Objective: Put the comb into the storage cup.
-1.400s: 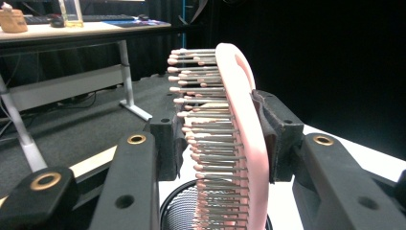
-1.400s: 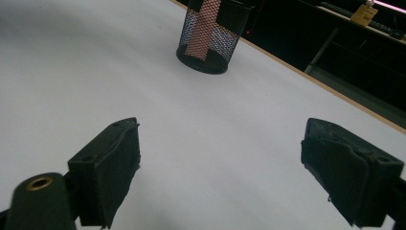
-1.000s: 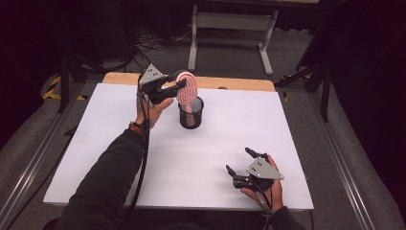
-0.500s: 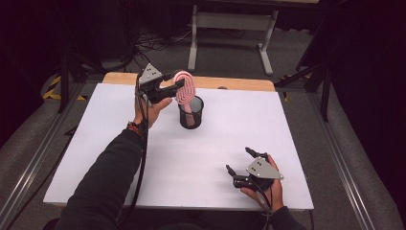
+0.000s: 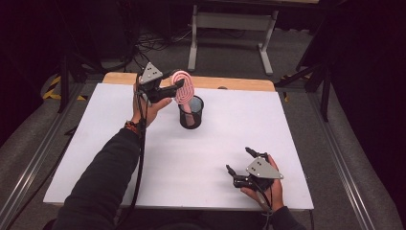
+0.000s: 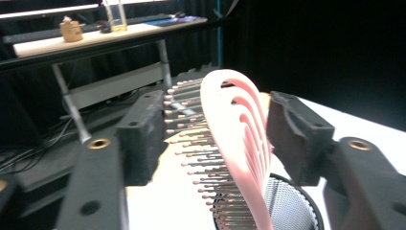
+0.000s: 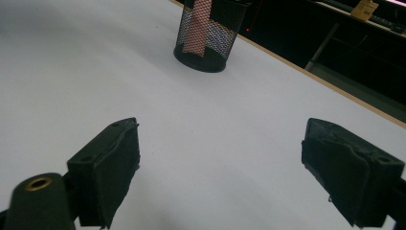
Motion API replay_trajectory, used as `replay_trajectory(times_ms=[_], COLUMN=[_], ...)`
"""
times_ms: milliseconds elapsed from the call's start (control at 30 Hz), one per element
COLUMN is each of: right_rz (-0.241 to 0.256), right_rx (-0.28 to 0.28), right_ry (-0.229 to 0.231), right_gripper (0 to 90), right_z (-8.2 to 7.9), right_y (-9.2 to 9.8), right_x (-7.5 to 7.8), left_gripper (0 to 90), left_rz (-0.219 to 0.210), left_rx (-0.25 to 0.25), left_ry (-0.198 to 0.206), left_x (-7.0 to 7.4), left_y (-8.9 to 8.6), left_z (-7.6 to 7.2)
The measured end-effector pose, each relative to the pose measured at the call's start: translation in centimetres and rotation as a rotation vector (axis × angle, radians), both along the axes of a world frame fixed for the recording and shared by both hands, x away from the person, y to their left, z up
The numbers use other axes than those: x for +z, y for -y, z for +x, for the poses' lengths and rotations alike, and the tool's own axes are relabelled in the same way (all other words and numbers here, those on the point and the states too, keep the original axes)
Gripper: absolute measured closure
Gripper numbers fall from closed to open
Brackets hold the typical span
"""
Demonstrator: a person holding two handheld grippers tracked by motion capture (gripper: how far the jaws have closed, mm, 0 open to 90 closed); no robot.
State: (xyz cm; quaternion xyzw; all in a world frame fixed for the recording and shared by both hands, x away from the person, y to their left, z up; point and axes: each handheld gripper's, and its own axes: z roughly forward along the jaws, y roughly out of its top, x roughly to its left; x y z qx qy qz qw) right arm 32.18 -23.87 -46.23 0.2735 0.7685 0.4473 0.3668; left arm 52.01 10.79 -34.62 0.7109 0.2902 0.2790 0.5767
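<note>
High view: across the white table (image 5: 95, 158), my left gripper (image 5: 165, 91) clamps the pink hairbrush (image 5: 183, 88), handle down in the black mesh cup (image 5: 190, 117); my right gripper (image 5: 238, 167) rests gaping, empty. I'd let go only once the handle bottoms out.

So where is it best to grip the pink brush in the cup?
Grip the brush by its flat head, from the side, as the left gripper likely does. The handle sits down inside the mesh cup, so only the head stands free above the rim.
</note>
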Motion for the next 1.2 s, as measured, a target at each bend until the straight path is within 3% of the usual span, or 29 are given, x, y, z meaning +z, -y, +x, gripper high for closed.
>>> replay_trajectory(times_ms=[433, 900, 1200], right_rz=[-0.001, -0.001, -0.003], right_rx=[-0.004, -0.006, -0.006], right_ry=[0.000, 0.008, 0.011], right_gripper=[13.6, 13.2, 13.1], right_z=[-0.01, -0.05, -0.08], right_y=[0.08, 0.13, 0.15], right_x=[0.04, 0.10, 0.11], left_gripper=[26.8, 10.4, 8.0], left_rz=[0.026, 0.002, 0.007], left_rx=[-0.004, -0.007, -0.018], left_ry=[0.013, 0.041, 0.034], left_x=[0.03, 0.32, 0.23], left_y=[0.24, -0.34, -0.67], left_z=[0.11, -0.16, -0.08])
